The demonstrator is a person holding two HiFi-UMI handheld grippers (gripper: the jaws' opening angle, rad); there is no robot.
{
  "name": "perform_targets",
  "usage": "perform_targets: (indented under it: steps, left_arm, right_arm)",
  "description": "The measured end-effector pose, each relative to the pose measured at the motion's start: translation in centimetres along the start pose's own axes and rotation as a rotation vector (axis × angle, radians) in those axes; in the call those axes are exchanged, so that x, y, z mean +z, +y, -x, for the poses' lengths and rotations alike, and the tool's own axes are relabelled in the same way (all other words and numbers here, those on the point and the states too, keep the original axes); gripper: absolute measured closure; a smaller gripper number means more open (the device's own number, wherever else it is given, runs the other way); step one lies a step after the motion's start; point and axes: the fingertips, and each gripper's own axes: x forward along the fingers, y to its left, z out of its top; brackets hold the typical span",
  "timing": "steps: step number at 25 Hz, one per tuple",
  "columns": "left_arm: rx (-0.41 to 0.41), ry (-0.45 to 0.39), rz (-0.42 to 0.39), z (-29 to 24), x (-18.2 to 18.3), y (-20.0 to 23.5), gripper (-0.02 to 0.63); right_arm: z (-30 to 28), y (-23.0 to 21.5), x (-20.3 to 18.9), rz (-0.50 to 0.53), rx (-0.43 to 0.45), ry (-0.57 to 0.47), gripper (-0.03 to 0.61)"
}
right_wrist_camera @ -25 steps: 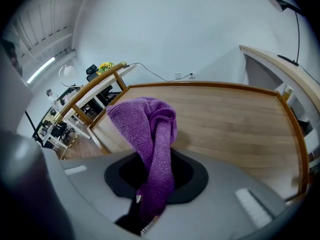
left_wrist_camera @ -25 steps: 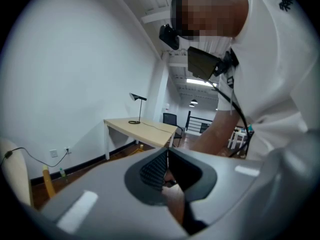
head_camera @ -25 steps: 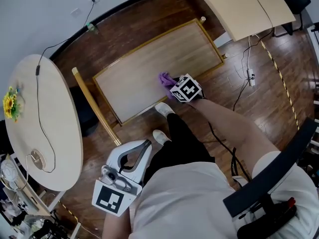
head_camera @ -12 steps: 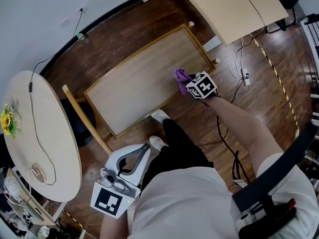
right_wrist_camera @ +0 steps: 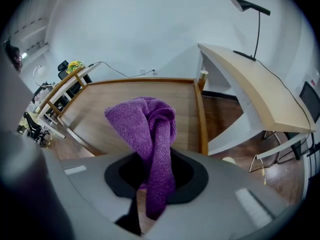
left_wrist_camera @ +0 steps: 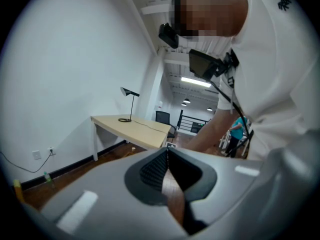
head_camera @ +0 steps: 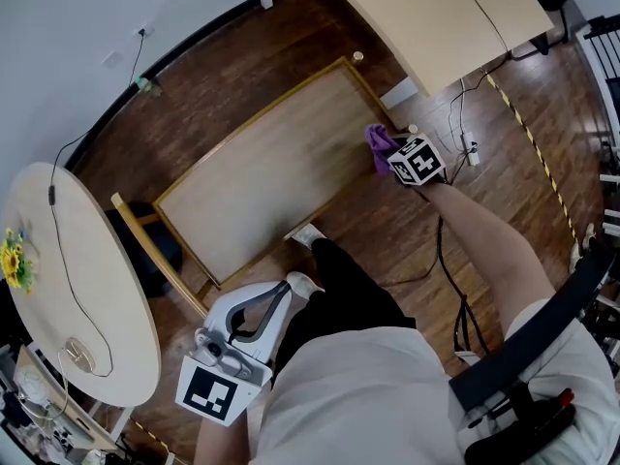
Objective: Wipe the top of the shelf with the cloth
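Observation:
The shelf top (head_camera: pixel 262 177) is a light wood panel with a raised yellow rim, lying below me on the dark floor. A purple cloth (head_camera: pixel 380 145) rests near its right end, close to the near edge. My right gripper (head_camera: pixel 392 159) is shut on the cloth (right_wrist_camera: pixel 150 129), which bunches up beyond the jaws over the shelf top (right_wrist_camera: pixel 120 99). My left gripper (head_camera: pixel 274 294) hangs low at my left side, away from the shelf, jaws shut with nothing between them (left_wrist_camera: pixel 167 171).
A round pale table (head_camera: pixel 68 279) with yellow flowers (head_camera: pixel 15 260) and a cable stands at the left. A long desk (head_camera: pixel 436 13) with a lamp (right_wrist_camera: pixel 247 6) stands beyond the shelf's right end. Cables (head_camera: pixel 455 134) lie on the floor. My feet (head_camera: pixel 305 235) are by the shelf's near edge.
My right gripper has dragged the purple cloth rightward along the shelf's near side to its right end. The left gripper has stayed at my side.

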Motion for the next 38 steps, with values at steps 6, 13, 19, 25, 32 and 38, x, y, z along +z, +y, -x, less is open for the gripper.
perform_targets:
  steps: [6,13,19,25,32,38]
  left_arm:
    - [0.008,-0.008,0.001,-1.8,1.2,1.3,0.588]
    - [0.026,-0.010,0.005,-3.6,2.1,2.5,0.588]
    - [0.050,-0.009,0.002,-4.5,3.1,2.7,0.588]
    - [0.061,0.000,-0.011,-4.3,2.9,2.0,0.588]
    - [0.072,-0.018,-0.050,-2.2,2.8,-1.0,0.588]
    - [0.115,-0.060,-0.104,2.8,0.7,-6.6,0.589]
  right_arm:
    - [0.9,-3.9,-1.3,0.032,-0.028,0.033,0.500]
    - [2.2,-3.9,-1.2,0.084,-0.003,0.034,0.500]
    - [2.8,-4.0,-1.8,0.092,0.016,0.033,0.500]
    - [2.4,-4.0,-2.0,0.100,0.019,0.017,0.500]
    - [4.5,-2.9,-1.1,0.063,-0.010,-0.062,0.499]
    - [8.1,1.1,-2.7,0.032,-0.013,-0.173,0.500]
